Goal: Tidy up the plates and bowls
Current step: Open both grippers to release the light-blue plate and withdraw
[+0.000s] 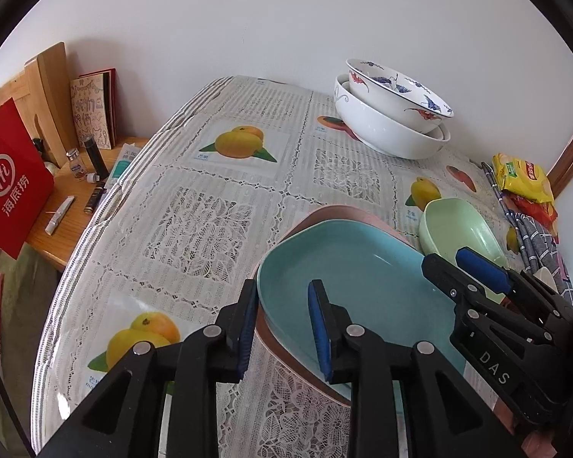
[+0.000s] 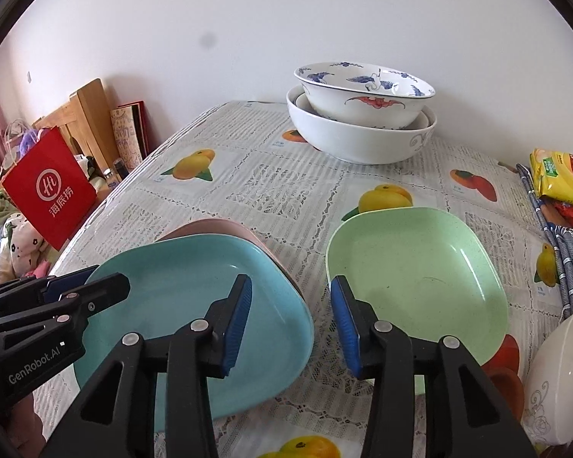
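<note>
Sitting low in the left wrist view: blue plate [image 1: 347,267], stacked on a pink plate [image 1: 347,213] whose rim is peeking out behind it. Straddling the blue plate's near-left rim, left gripper [image 1: 282,328], jaws slightly apart, pads not pressing, gripping nothing. Reaching in from the right edge of that frame, right gripper [image 1: 458,263], over the plate's right rim.

In the right wrist view, hovering at lower centre, right gripper [image 2: 292,320], jaws partly open and empty, framing the gap between blue plate [image 2: 179,297] and green plate [image 2: 416,267]. Lying just right of the blue one, green plate, apart from it. Standing at upper centre near the wall, nested bowls [image 2: 363,122]. Showing at the lower right edge, white bowl [image 2: 561,374].
</note>
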Motion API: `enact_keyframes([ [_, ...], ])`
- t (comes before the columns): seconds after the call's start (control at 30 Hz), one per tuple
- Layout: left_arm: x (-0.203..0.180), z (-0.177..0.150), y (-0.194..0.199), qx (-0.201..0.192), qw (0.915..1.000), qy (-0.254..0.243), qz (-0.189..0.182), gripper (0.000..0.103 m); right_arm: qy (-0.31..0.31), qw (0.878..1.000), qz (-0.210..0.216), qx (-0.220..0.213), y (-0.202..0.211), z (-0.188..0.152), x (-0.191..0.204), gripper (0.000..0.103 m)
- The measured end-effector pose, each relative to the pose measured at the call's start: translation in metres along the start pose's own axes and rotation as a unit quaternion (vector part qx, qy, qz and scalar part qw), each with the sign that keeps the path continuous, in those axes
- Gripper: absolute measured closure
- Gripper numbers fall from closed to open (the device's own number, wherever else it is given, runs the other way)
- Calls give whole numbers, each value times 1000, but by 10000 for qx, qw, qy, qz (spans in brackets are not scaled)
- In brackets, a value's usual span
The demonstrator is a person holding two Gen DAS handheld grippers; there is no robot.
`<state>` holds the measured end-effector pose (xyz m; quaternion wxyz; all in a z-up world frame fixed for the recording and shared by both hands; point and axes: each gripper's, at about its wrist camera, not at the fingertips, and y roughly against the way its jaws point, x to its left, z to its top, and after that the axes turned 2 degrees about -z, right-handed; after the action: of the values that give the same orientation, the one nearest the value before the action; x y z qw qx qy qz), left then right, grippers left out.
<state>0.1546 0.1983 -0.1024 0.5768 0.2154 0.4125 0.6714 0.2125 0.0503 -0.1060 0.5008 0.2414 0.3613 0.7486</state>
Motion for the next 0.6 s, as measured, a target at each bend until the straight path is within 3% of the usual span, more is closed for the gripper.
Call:
enact_keyframes([
  [0.6,-28,-7,42,-202,9997,-135,100,77,-418,9987,-176,-216,66,-31,-45,42],
])
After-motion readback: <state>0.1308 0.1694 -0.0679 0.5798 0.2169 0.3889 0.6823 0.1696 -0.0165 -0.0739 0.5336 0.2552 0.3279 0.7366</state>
